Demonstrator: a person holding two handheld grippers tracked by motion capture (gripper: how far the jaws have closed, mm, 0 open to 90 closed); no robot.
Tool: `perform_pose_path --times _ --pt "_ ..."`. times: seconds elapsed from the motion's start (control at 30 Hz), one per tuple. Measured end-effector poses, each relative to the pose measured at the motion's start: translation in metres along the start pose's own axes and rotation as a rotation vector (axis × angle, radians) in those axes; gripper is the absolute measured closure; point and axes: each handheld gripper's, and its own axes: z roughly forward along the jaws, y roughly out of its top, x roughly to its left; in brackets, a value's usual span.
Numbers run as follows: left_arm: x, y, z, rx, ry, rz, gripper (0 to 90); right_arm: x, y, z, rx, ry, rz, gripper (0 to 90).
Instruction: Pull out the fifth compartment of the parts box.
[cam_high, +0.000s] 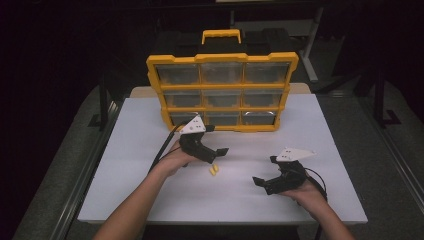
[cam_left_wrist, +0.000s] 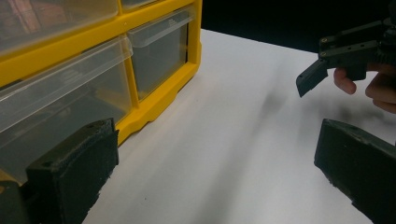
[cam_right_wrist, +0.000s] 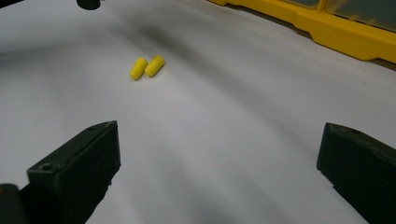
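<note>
White table (cam_high: 150, 200) bears two yellow earplugs (cam_high: 214, 170) between both spread-open claws; organizer (cam_high: 222, 60) seemingly carries no legible label.

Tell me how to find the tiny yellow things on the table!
Start at the big yellow drawer box standing at the back of the white table. Come toward the person, to the bare tabletop just beside the left gripper. There lie two small yellow earplugs, side by side, the only loose bits on the table.

High view overlooks table (cam_high: 150, 200); gripper views skim it closely.
</note>
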Motion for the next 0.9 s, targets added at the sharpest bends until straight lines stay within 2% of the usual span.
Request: perform_pose_path --times 0.9 --pt "-0.0020 0.0024 -0.0054 -0.013 0.059 0.124 0.0 0.0009 -0.0004 -0.0001 0.001 0.004 -0.001 0.0"
